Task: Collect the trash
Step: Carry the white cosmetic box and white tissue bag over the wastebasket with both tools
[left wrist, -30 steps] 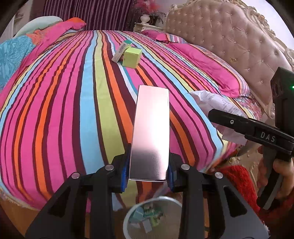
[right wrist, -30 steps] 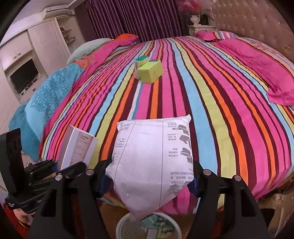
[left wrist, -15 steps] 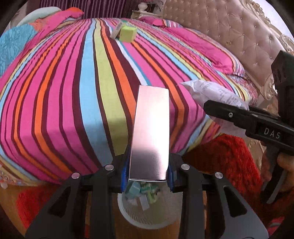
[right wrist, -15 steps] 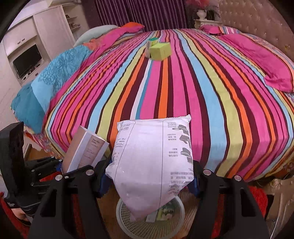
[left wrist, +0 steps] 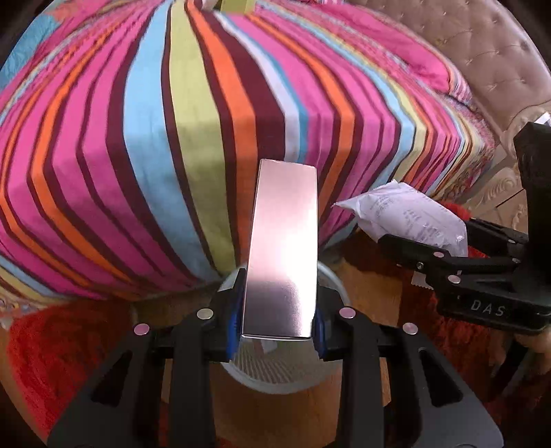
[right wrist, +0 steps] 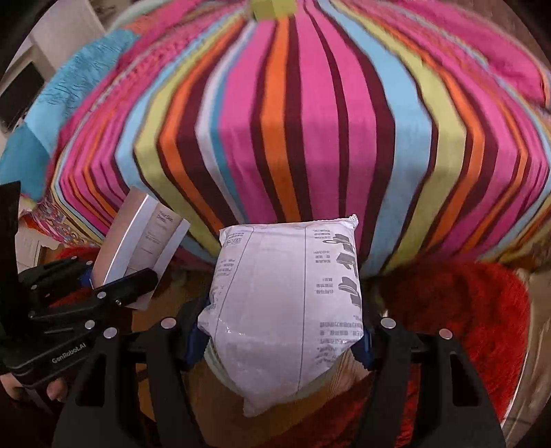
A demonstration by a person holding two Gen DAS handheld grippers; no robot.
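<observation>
My left gripper [left wrist: 277,320] is shut on a long shiny pinkish box [left wrist: 282,251], which stands up between the pads. Right under it is a white mesh waste basket [left wrist: 275,372] on the floor. My right gripper [right wrist: 279,339] is shut on a white plastic packet [right wrist: 286,306] with printed text, which hides most of the basket below it. In the left wrist view the packet [left wrist: 409,213] and the right gripper [left wrist: 427,256] are at the right. In the right wrist view the box [right wrist: 141,244] and the left gripper [right wrist: 118,282] are at the left.
The bed with the striped cover [left wrist: 172,138] fills the upper half of both views, its foot edge just beyond the basket. A green box [right wrist: 272,8] lies far back on it. A red rug [right wrist: 461,310] and wooden floor [left wrist: 268,410] lie below. A padded headboard [left wrist: 482,51] is at the right.
Both grippers have sunk and tilted downward, away from over the bed toward the floor. The waste basket has come up closer under them. Box and packet stay gripped.
</observation>
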